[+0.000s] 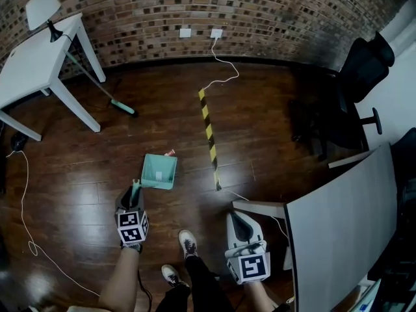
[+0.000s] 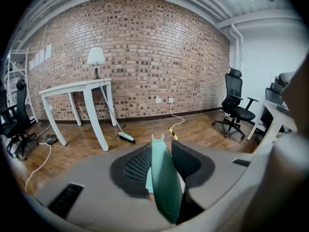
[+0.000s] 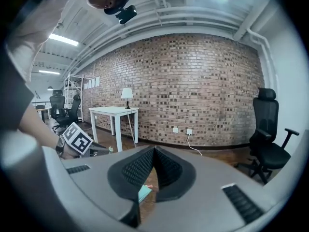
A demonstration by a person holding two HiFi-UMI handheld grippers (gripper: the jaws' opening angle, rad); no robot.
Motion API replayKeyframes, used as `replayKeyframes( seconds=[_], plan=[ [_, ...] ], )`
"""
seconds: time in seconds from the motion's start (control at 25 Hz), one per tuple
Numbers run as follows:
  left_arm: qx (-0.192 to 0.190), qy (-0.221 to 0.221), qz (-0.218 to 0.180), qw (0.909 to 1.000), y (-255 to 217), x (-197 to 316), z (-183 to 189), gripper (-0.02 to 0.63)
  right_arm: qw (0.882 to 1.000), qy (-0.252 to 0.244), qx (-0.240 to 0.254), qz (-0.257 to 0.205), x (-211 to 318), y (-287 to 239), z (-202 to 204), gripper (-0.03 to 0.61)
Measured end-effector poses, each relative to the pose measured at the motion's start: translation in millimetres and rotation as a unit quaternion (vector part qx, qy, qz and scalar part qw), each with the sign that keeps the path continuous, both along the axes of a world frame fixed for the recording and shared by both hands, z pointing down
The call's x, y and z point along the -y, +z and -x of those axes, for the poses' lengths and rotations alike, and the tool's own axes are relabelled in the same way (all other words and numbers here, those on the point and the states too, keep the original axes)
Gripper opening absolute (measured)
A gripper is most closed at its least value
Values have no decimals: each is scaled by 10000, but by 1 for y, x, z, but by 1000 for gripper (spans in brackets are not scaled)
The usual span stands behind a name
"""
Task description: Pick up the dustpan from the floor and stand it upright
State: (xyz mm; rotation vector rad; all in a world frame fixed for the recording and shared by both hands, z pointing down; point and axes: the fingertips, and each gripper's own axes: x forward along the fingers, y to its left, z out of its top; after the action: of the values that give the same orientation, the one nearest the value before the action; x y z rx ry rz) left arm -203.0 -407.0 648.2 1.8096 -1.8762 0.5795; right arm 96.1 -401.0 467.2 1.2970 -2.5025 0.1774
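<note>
A mint-green dustpan [image 1: 159,171] hangs just above the wooden floor, its pan tilted away from me. Its thin handle [image 1: 135,188] runs back into my left gripper [image 1: 133,199], which is shut on it. In the left gripper view the green handle [image 2: 163,178] stands upright between the two dark pads [image 2: 137,166]. My right gripper [image 1: 242,226] hovers apart to the right, its jaws shut with nothing in them. In the right gripper view its pads [image 3: 166,167] meet at the tips, and a corner of the dustpan [image 3: 144,193] shows below them.
A green broom [image 1: 122,107] leans under a white table [image 1: 36,64] with a lamp [image 1: 42,8] at far left. Yellow-black tape [image 1: 209,135] and a white cable [image 1: 221,70] cross the floor. A grey desk [image 1: 338,226] and an office chair [image 1: 364,64] stand on the right. A small orange scrap [image 1: 170,153] lies past the dustpan.
</note>
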Motion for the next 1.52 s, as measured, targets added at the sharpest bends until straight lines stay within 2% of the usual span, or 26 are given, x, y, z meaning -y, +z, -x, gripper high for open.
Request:
replayKeyframes(
  seconds=[0.16,0.32,0.52,0.76,0.8,0.88,1.0,1.2,1.36,1.44,1.52],
  plan=[
    [140,169,-99,9997,-3,27,3,150,9998,174,1,-101,9,1,-11,-18],
    [232,80,-156,9996,-5,36,7,158,9995,291,41,-140,16,-1,-14,-18],
    [174,42,-190,9997,-11,25,9,161,9993,268,103,-253,20,-13,-13,-18],
    [378,96,-244,9989,-30,2,11,160,9987,320,173,-344,11,-26,-16,-18],
    [420,114,-300,9986,-37,-3,12,129,9986,311,199,-371,8,-29,-14,-18],
    [497,211,-445,9976,-55,-11,12,-3,9983,271,264,-434,3,-37,-8,-18],
    [477,500,-650,9955,-87,-25,4,-3,9976,171,347,-566,-10,-54,3,-18],
    [90,871,-1054,9906,-141,-65,-2,-2,9953,148,551,-786,-45,-97,13,-18],
    [79,1109,-1425,9835,-202,-102,-7,-3,9939,-69,587,-926,-90,-140,26,-18],
    [138,1309,-1601,9783,-234,-128,-9,-3,9944,-193,566,-871,-120,-160,35,-18],
    [194,1399,-1851,9725,-268,-157,-9,-5,9924,-239,652,-1016,-145,-179,36,-18]
  ],
)
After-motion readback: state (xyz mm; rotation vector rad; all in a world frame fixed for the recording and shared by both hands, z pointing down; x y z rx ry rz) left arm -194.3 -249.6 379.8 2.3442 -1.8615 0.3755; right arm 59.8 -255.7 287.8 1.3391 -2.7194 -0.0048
